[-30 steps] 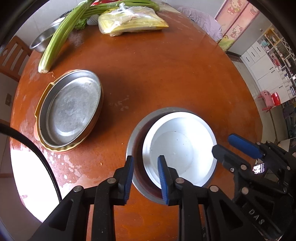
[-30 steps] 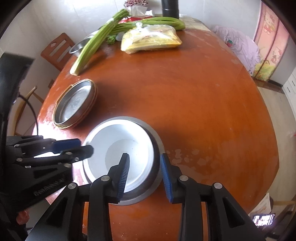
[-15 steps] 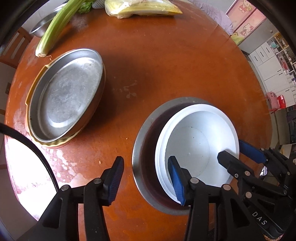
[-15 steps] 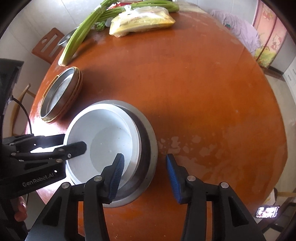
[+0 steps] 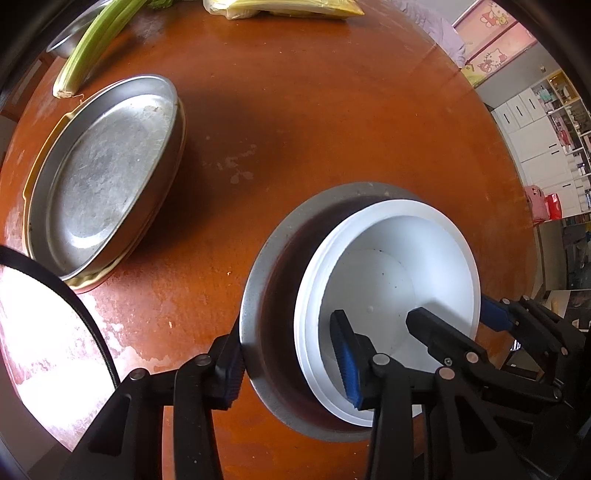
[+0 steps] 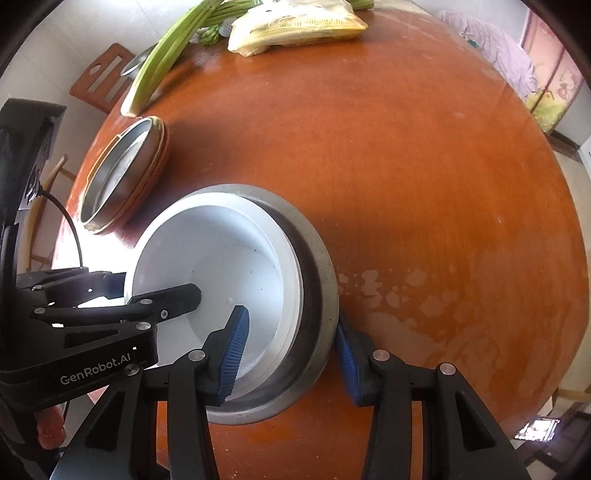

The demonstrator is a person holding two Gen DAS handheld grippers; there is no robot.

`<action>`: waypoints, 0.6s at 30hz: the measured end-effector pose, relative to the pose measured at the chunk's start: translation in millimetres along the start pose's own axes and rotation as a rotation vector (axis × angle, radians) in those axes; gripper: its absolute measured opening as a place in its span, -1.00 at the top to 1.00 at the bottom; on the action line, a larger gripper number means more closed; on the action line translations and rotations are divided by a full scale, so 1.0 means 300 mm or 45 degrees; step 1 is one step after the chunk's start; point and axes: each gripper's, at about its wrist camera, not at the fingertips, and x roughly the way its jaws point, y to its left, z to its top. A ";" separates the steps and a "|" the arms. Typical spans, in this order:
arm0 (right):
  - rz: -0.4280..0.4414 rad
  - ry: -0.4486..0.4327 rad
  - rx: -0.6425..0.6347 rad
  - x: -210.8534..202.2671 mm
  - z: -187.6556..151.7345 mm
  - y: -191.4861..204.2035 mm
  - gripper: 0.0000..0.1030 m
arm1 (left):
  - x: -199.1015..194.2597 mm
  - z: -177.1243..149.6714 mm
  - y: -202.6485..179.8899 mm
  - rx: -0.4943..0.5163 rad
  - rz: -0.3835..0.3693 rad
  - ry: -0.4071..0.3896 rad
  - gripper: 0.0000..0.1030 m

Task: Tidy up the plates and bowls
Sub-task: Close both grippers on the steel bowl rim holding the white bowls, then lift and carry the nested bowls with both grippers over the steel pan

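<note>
A white bowl point(image 5: 391, 280) sits nested inside a wider metal bowl point(image 5: 266, 280), pushed toward one side of it, and the pair rests on the near part of the round brown counter point(image 5: 332, 122). The left hand-held gripper point(image 5: 291, 354) has its jaws spread apart and straddles the rims on its side: its outer finger point(image 5: 231, 373) presses against the outside of the metal bowl while its inner blue pad point(image 5: 345, 363) is down inside the white bowl, so both walls lie between the jaws without being pinched. The right hand-held gripper point(image 6: 288, 350) does the same from the opposite side (also spread, not clamped), one blue pad point(image 6: 234, 350) inside the white bowl and the other point(image 6: 345, 354) just touching the outer wall of the metal bowl. Each hand-held gripper shows in the other's view, reaching over the white bowl's rim. Farther left on the counter, well apart from the bowls, a metal plate point(image 5: 107, 173) lies on top of a yellow-edged plate point(image 5: 92, 278). At the far edge lie green stalks point(image 6: 162, 62), a plastic bag of yellow food point(image 6: 295, 26) and a small steel bowl point(image 5: 68, 40). A wooden chair point(image 6: 99, 79) stands beyond the counter.
</note>
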 end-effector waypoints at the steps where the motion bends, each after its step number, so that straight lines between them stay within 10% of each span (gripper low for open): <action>1: 0.007 -0.003 0.003 -0.005 0.000 -0.002 0.09 | -0.005 0.000 0.000 0.001 0.000 -0.005 0.16; 18: 0.072 -0.151 -0.132 -0.182 0.097 0.193 0.09 | -0.293 -0.078 0.149 -0.102 0.043 -0.226 0.16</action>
